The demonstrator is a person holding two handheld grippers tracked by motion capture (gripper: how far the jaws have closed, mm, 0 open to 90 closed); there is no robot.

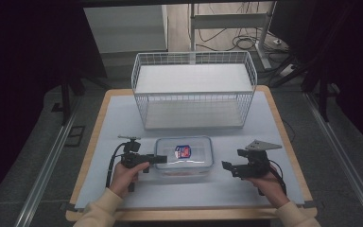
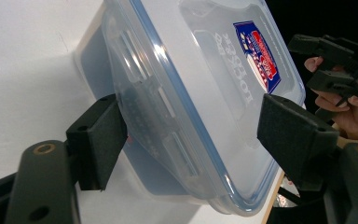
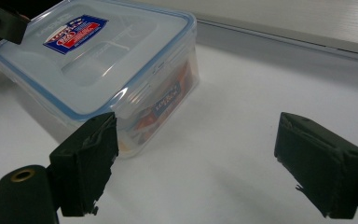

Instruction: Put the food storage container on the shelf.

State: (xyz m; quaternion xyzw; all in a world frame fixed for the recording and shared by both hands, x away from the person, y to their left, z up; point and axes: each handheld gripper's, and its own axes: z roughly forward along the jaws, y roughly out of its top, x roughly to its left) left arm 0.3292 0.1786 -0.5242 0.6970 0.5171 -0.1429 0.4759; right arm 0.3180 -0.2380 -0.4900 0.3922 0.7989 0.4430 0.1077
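A clear plastic container (image 1: pixel 194 158) with a blue-rimmed lid and a red and blue label sits at the front middle of the white mat. My left gripper (image 1: pixel 163 159) is at its left side, open. In the left gripper view the container's (image 2: pixel 205 70) lid edge lies between the two spread jaws of the left gripper (image 2: pixel 198 137). My right gripper (image 1: pixel 227 168) is open a little to the right of the container, apart from it. In the right gripper view the container (image 3: pixel 98 60) stands ahead to the left of the right gripper (image 3: pixel 205 172), with bare mat between the jaws. Orange packets (image 3: pixel 168 100) show through its wall.
A white wire basket (image 1: pixel 194 109) stands behind the container at the back of the table. The white mat (image 1: pixel 118 123) covers a wooden tabletop (image 1: pixel 283 123). Cables and a desk frame lie on the floor beyond.
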